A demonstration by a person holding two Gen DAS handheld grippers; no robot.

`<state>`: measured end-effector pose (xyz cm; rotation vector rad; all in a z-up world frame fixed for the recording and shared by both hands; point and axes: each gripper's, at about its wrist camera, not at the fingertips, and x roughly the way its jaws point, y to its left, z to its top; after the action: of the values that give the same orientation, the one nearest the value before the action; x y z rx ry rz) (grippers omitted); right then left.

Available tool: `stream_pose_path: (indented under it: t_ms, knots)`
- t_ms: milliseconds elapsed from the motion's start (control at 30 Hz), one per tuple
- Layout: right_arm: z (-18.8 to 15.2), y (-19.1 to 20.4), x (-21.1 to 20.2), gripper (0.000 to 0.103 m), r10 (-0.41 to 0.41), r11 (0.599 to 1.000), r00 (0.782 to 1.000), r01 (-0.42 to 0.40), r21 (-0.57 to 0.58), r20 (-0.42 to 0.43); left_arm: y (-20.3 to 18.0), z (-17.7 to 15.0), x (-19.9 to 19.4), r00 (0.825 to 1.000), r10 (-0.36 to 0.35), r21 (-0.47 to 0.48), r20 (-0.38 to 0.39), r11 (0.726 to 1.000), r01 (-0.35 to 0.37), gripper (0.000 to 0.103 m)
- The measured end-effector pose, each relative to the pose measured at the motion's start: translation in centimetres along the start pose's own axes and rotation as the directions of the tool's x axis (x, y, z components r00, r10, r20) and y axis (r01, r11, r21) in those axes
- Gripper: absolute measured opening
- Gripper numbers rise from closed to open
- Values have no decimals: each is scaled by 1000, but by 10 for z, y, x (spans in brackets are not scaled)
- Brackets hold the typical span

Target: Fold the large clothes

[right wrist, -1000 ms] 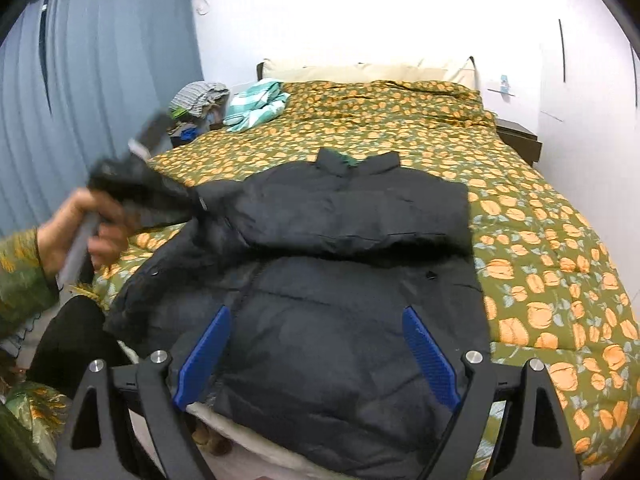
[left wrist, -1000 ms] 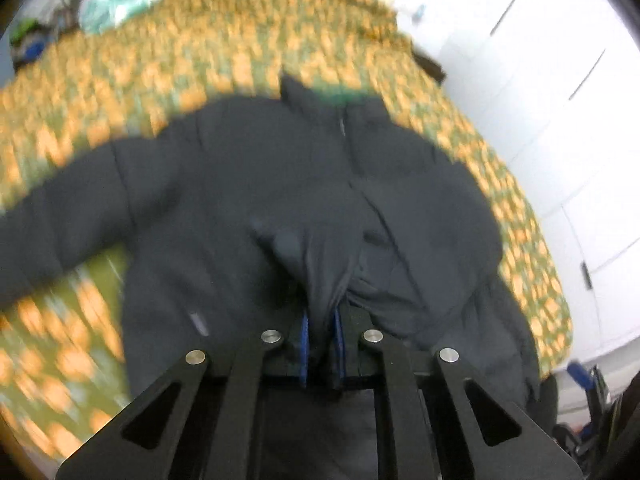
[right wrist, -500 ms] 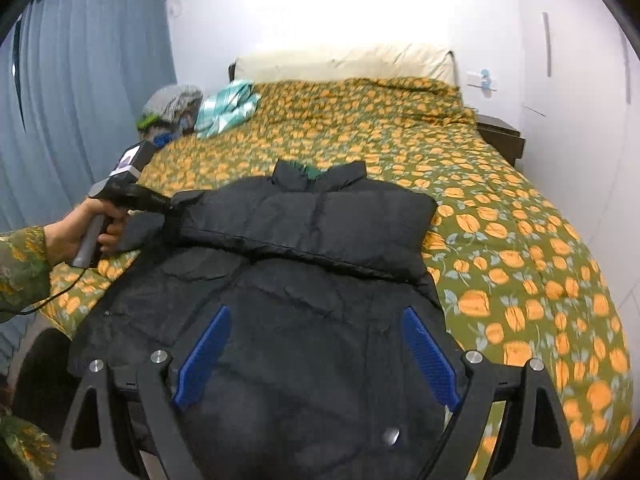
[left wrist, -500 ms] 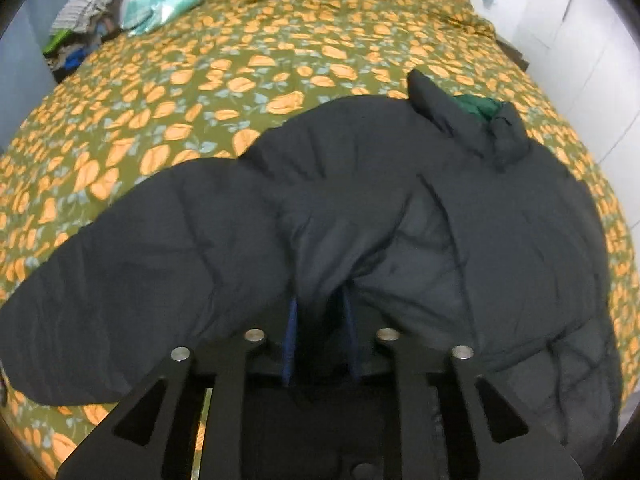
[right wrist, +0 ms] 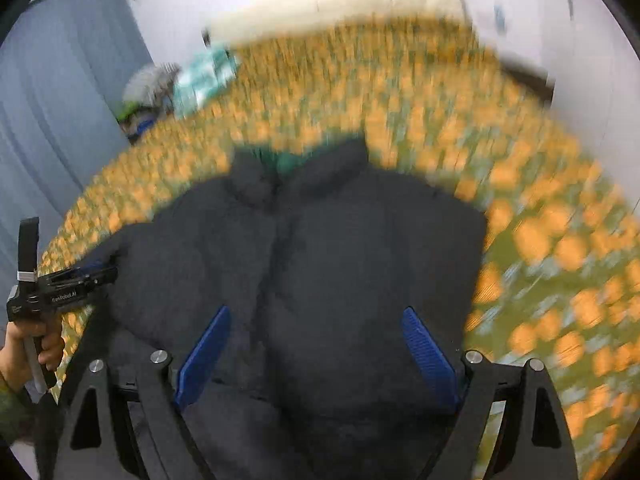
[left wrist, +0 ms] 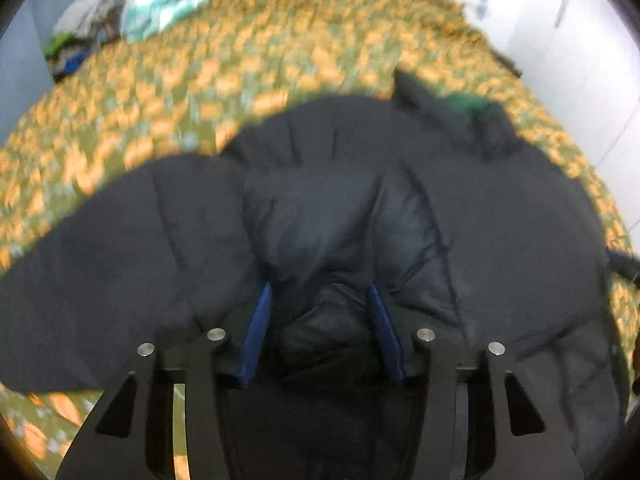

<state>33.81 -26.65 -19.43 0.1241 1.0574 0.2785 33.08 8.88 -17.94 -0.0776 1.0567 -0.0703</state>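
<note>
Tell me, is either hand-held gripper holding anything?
Seemingly nothing. The left hand-held gripper has just been opening around the black jacket sleeve; the right gapes above it.

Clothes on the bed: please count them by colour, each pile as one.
Black: 1, the puffer jacket
Teal and white: 1, the checked cloth
Grey mixed: 1, the clothes pile
Total: 3

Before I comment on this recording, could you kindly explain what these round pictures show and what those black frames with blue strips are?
A person holds a two-finger gripper in each hand, each with a fisheye camera looking along its fingers. The left gripper has just been opening; a fold of the black jacket sits between its blue pads, no longer pinched. The right gripper hovers wide open above the jacket and holds nothing. The jacket lies on a bed with an orange-flowered cover. In the right camera's picture, the person's hand holds the left gripper.
</note>
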Motion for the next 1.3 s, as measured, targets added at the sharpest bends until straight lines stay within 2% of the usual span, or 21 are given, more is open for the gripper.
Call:
stream_pose_path:
  t_ms: [33, 67, 167, 200, 267, 333, 400, 433, 500, 567, 600, 633, 733, 833, 900, 1067, 1300]
  knots:
    - [-6, -1, 21, 90, -3, 1000, 997, 3, -2, -82, 2, -5, 6, 1000, -10, -19, -12, 1000, 9, 54]
    - [-10, 1, 33, 90, -18, 999, 992, 15, -29, -123, 5, -8, 9, 1000, -21, -35, -18, 999, 20, 55]
    - [-5, 9, 28, 90, -42, 995, 991, 30, -92, -127, 7, -14, 10, 1000, -27, -33, -9, 999, 27, 55]
    - [0, 10, 20, 90, -35, 995, 994, 25, -100, -107, 7, -15, 10, 1000, -28, -27, -5, 999, 28, 55]
    - [18, 13, -7, 90, -40, 992, 999, 41, -121, 11, 7, -14, 10, 1000, -29, -21, -3, 999, 29, 56]
    - [41, 10, -22, 90, -58, 992, 993, 69, -108, 103, 6, -14, 12, 1000, -25, -17, 1, 1000, 25, 57]
    - [63, 1, -17, 90, -77, 995, 989, 86, -60, 127, 5, -15, 13, 1000, -21, -15, 6, 1000, 21, 58]
    - [70, -3, -9, 90, -81, 996, 990, 85, -36, 112, 5, -15, 14, 1000, -20, -16, 9, 1000, 20, 58]
    - [78, -16, 25, 90, -92, 995, 995, 91, 33, 30, 4, -19, 12, 1000, -18, -18, 15, 1000, 18, 59]
    - [70, -29, 70, 90, -90, 990, 991, 100, 99, -102, 4, -19, 12, 1000, -21, -20, 18, 1000, 22, 66]
    - [64, -30, 83, 90, -88, 988, 987, 103, 111, -134, 4, -20, 12, 1000, -20, -15, 20, 1000, 21, 68]
    - [61, -26, 86, 90, -110, 988, 986, 123, 99, -124, 4, -19, 13, 1000, -13, -11, 21, 1000, 13, 70]
    - [55, -6, 68, 90, -189, 981, 980, 191, 27, -54, 2, -21, 6, 1000, 14, -3, 21, 1000, -14, 78]
    - [40, 27, 25, 90, -209, 975, 977, 212, -60, 48, 1, -27, -11, 999, 4, -7, 36, 1000, -4, 85]
    - [28, 50, -7, 94, -274, 952, 954, 287, -103, 124, -3, -34, -27, 998, 2, 0, 61, 1000, -2, 85]
    - [-10, 93, -76, 96, -320, 920, 903, 368, -134, 287, -20, -52, -73, 991, -11, 35, 134, 999, 6, 92]
    - [-41, 128, -133, 97, -349, 896, 848, 426, -122, 398, -41, -72, -134, 974, -10, 56, 228, 998, -3, 96]
